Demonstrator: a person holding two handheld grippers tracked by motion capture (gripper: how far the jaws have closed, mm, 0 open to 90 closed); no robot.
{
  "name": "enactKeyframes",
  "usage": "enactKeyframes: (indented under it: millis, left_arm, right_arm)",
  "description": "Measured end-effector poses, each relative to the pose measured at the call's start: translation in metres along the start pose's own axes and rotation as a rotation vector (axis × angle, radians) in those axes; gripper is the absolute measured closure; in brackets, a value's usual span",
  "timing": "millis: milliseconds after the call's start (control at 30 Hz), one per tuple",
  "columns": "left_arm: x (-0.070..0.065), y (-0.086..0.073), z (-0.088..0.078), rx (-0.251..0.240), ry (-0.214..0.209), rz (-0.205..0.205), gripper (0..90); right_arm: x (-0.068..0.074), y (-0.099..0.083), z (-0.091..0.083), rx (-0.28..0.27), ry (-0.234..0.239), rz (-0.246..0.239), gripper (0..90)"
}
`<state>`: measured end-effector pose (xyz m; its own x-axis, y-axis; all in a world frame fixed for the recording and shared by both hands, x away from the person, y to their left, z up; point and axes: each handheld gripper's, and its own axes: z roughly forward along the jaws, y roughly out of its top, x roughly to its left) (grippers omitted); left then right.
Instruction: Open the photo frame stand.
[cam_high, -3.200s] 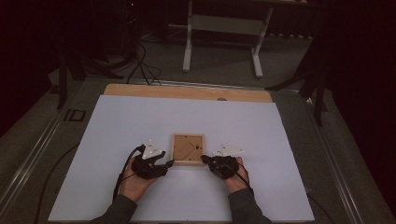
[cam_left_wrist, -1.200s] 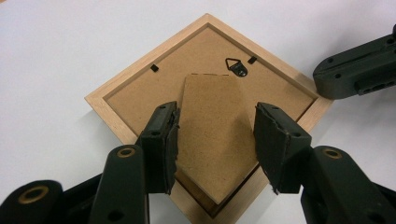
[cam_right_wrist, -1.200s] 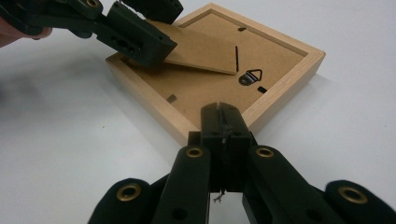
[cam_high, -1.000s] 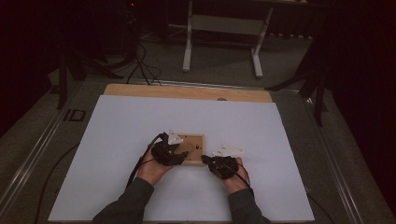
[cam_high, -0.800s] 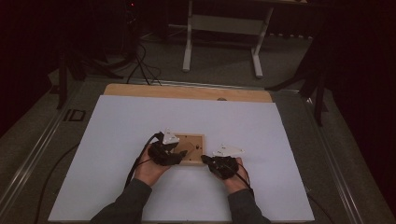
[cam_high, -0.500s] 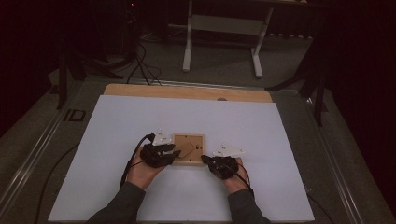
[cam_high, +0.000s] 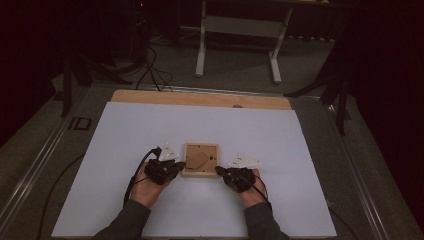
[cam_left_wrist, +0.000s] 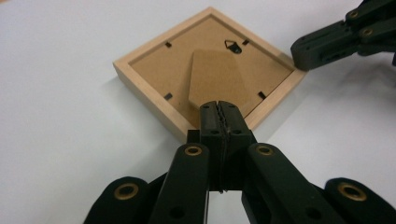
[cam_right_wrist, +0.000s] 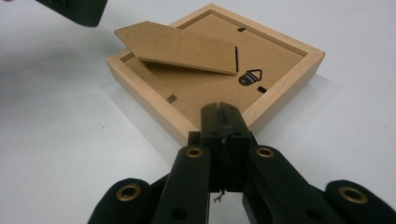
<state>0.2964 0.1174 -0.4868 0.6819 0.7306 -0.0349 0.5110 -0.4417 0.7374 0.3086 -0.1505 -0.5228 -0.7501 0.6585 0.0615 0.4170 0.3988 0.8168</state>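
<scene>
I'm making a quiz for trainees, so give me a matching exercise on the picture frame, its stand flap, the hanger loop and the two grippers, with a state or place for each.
Things:
1. picture frame
2. stand flap
3. hanger loop
4. left gripper
5. right gripper

States:
A. metal, on the backing board
B. lies face down on the white table
C. shut, at the frame's right corner
D. lifted off the backing
E. shut, at the frame's left corner

Pairs: 1-B, 2-D, 3-A, 4-E, 5-C

You work at a white-topped table (cam_high: 150, 125) on grey carpet (cam_high: 240, 75), a white-legged bench (cam_high: 237, 27) beyond, surroundings dark.
</scene>
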Motion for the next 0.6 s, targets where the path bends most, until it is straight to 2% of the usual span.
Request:
enactKeyframes:
  millis: [300, 600]
  left_arm:
    - [0.000, -0.005, 0.009, 0.065, 0.010, -0.004, 89.6]
    - [-0.001, -0.005, 0.016, 0.092, 0.019, 0.006, 89.6]
  right_arm:
    - [0.000, 0.000, 0.000, -0.001, 0.000, 0.000, 89.6]
    - [0.000, 0.000, 0.000, -0.001, 0.000, -0.001, 89.6]
